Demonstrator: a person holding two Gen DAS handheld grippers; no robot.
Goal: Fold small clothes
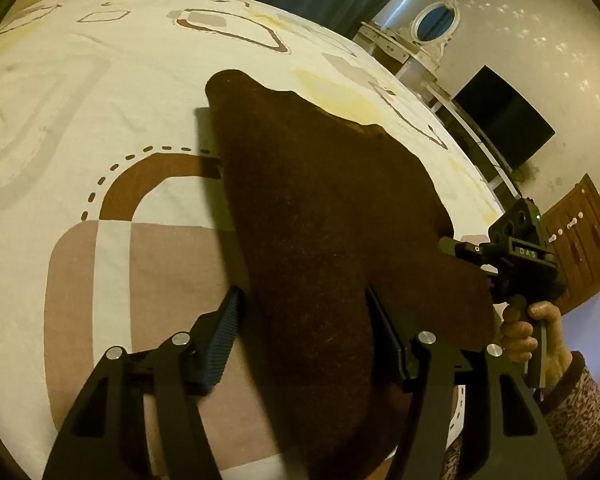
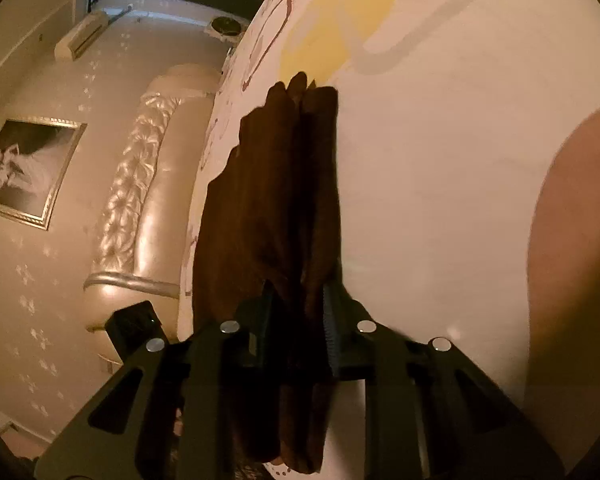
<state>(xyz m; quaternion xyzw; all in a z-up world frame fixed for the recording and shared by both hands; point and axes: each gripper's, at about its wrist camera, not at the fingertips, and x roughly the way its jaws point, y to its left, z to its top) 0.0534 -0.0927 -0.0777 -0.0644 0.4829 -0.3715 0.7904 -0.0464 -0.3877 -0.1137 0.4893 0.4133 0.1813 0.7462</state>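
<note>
Brown, fuzzy cloth fills the middle of both views: a small garment [image 1: 324, 216] held up above the patterned bedsheet [image 1: 80, 92], its far end drooping toward the bed. In the left wrist view the left gripper [image 1: 304, 332] has its fingers on either side of a thick hanging part of the cloth, and the pads look spread wide, so I cannot tell whether they pinch it or only straddle it. The right gripper [image 1: 512, 256] shows at the near right edge of that view, its handle in the person's hand [image 1: 536, 332], with the garment's corner running into it. In the right wrist view the right gripper [image 2: 296, 312] is closed on a bunched, pleated edge of the garment [image 2: 276, 200].

Likely trouble from here: the bunched edge (several layers at once) may set down creased instead of flat. If the left side is not truly pinched, the cloth could slide out and sag, skewing the fold.
</note>
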